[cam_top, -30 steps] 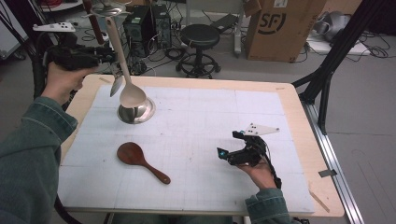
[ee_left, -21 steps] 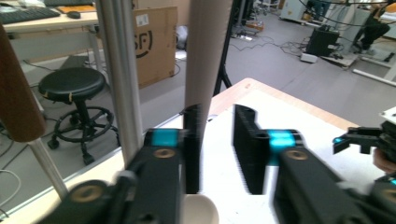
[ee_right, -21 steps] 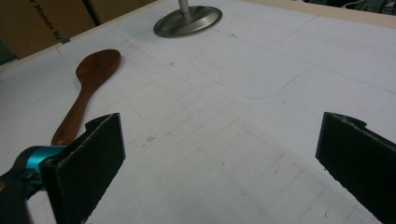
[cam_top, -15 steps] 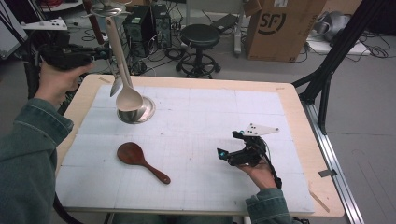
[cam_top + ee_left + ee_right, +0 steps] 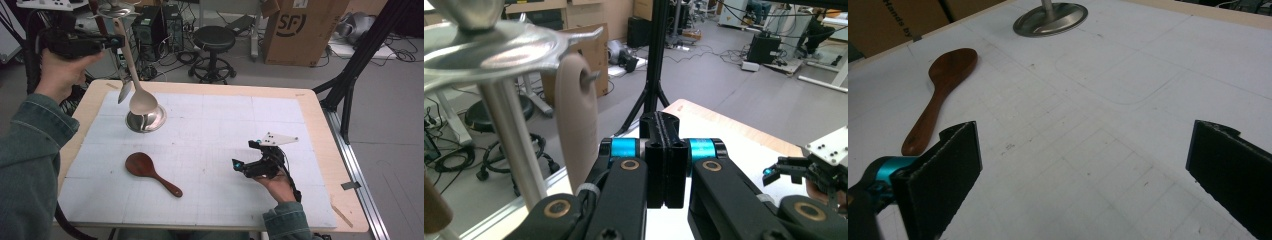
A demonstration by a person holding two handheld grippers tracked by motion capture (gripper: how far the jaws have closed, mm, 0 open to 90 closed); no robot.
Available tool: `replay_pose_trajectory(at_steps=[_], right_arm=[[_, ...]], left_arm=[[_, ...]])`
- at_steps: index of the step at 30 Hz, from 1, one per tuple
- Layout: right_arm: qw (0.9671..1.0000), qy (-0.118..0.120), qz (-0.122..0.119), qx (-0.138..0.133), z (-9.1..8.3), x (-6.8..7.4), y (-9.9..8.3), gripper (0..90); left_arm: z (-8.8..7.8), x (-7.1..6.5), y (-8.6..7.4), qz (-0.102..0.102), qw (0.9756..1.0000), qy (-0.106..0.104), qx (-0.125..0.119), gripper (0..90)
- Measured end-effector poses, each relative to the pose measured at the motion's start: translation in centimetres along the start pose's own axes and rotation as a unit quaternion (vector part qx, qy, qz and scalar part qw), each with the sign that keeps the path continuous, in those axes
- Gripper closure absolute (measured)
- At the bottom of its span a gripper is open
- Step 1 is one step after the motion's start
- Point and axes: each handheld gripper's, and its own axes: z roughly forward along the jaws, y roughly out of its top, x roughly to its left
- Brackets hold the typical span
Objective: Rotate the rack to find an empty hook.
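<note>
A metal rack stands on a round base (image 5: 145,120) (image 5: 1050,20) at the back left of the white mat. From a hook of its top plate (image 5: 116,7) (image 5: 489,45) hangs a beige spoon (image 5: 142,100) (image 5: 576,135), with a small metal spoon (image 5: 124,91) beside it. My left gripper (image 5: 116,42) (image 5: 665,150) is up beside the beige spoon's handle, shut with nothing between its jaws. A brown wooden rice paddle (image 5: 150,172) (image 5: 940,95) lies flat at the front left. My right gripper (image 5: 239,165) (image 5: 1083,165) rests low at the front right, open, nothing between its jaws.
The mat lies on a wooden table (image 5: 320,115). Behind the table stand a black stool (image 5: 214,45), computer cases (image 5: 155,30) and a cardboard box (image 5: 300,30). A black tripod leg (image 5: 350,85) rises at the table's right side.
My left hand has risen with its gripper along the beige spoon's handle towards the rack's top. The spoon still hangs there. The right gripper has kept still.
</note>
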Motion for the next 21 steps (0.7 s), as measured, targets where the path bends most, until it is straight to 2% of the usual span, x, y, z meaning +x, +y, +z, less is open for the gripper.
replay_pose_trajectory(at_steps=[5,7,11,16,21], right_arm=[[1.0000,0.000,0.000,0.001,0.0,-0.1,0.0,0.2],[1.0000,-0.002,0.001,-0.002,0.0,-0.2,0.0,0.2],[1.0000,-0.003,0.002,0.000,0.1,-0.2,0.0,0.2],[1.0000,-0.002,0.000,0.000,0.1,-0.2,0.0,0.2],[1.0000,-0.002,0.001,0.001,0.1,-0.2,0.0,0.2]], left_arm=[[0.6,-0.2,1.0,0.000,1.0000,0.000,-0.004,89.8],[0.8,-0.2,1.1,-0.002,1.0000,0.006,-0.005,89.7],[1.0,0.0,1.1,-0.010,0.9998,0.016,-0.010,89.8],[0.8,0.0,1.2,-0.010,0.9994,0.025,-0.023,89.7],[0.7,0.2,1.2,-0.010,0.9992,0.028,-0.026,89.8]])
